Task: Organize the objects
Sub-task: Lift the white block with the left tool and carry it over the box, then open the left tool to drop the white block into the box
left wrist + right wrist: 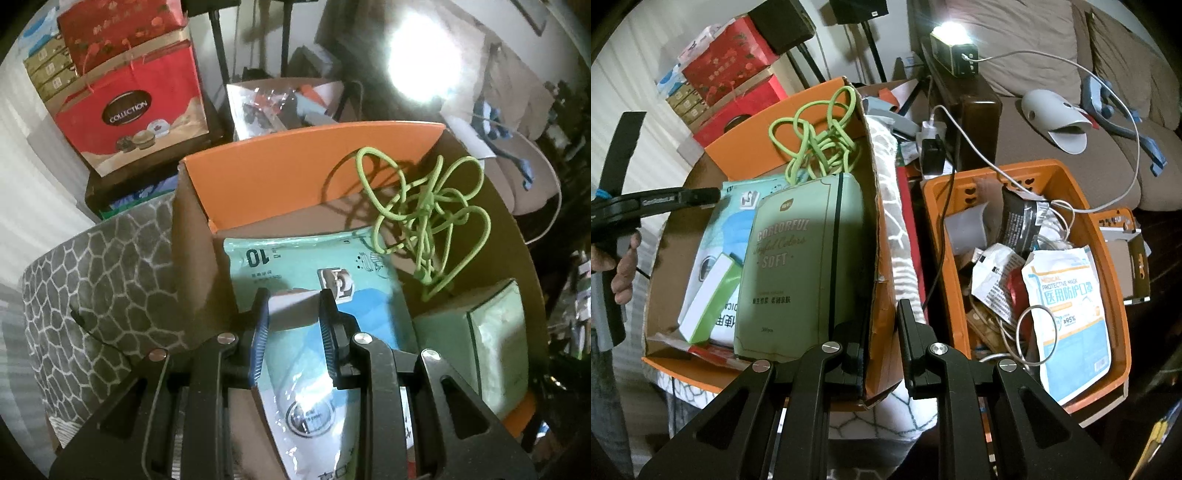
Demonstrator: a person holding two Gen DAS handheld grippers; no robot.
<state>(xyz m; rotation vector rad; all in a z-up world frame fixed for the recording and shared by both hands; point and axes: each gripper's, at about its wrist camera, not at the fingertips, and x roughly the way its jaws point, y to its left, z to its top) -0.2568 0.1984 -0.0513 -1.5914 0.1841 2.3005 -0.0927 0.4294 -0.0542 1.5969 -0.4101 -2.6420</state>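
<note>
An orange-lined cardboard box (258, 177) (877, 221) holds a teal mask pack (314, 258) (713, 229), a green tissue pack (491, 343) (805, 258), a tangled green cord (424, 214) (820, 136) and a small white-and-green box (709, 299). My left gripper (294, 295) (713, 194) hangs over the mask pack, pointing steeply down. It is shut on a small pale object that I cannot identify. My right gripper (879, 321) is shut on the box's right cardboard wall, one finger inside and one outside.
An orange basket (1115, 277) to the right is packed with a mask packet (1071, 306), wrappers and cables. Red gift boxes (129, 92) stand behind. A grey patterned cushion (103, 295) lies under the box. A bright lamp (953, 48) and a sofa are at the back right.
</note>
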